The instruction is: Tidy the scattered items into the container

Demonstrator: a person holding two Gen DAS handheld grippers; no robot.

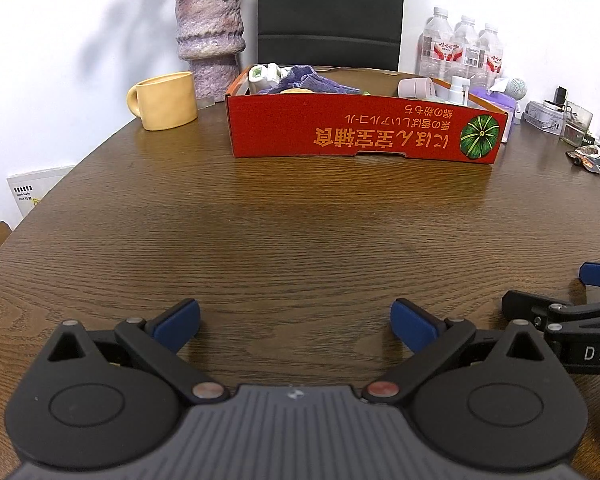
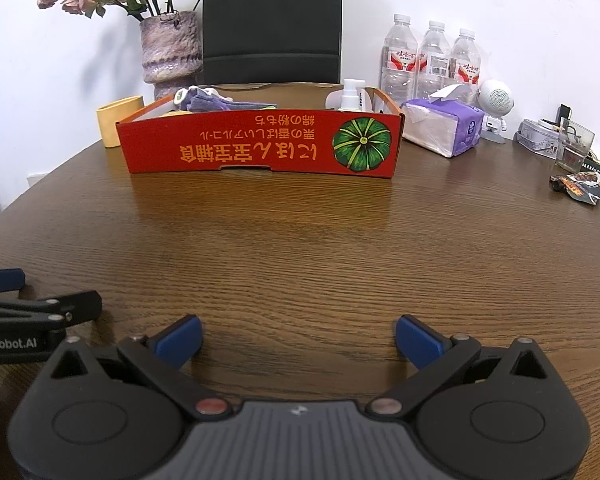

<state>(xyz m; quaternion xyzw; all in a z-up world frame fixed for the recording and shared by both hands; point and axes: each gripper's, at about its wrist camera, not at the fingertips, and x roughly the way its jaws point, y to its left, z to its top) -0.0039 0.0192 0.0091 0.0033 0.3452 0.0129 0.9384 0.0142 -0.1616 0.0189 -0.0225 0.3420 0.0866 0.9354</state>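
Note:
A red cardboard box (image 1: 360, 132) with orange lettering stands at the far side of the wooden table; it also shows in the right wrist view (image 2: 260, 144). Inside it lie a purple cloth (image 1: 308, 82), a white tube (image 1: 264, 74), a white jar (image 1: 416, 87) and a white spray bottle (image 2: 351, 94). My left gripper (image 1: 296, 326) is open and empty, low over the table's near part. My right gripper (image 2: 298, 340) is open and empty beside it. Each sees the other at its frame edge.
A yellow mug (image 1: 164, 100) and a purple vase (image 1: 210, 36) stand left of the box. A tissue pack (image 2: 444, 128), three water bottles (image 2: 432, 60), a white speaker (image 2: 496, 100), a glass (image 2: 572, 148) and a snack wrapper (image 2: 580, 186) are at the right. A black chair (image 2: 272, 20) stands behind.

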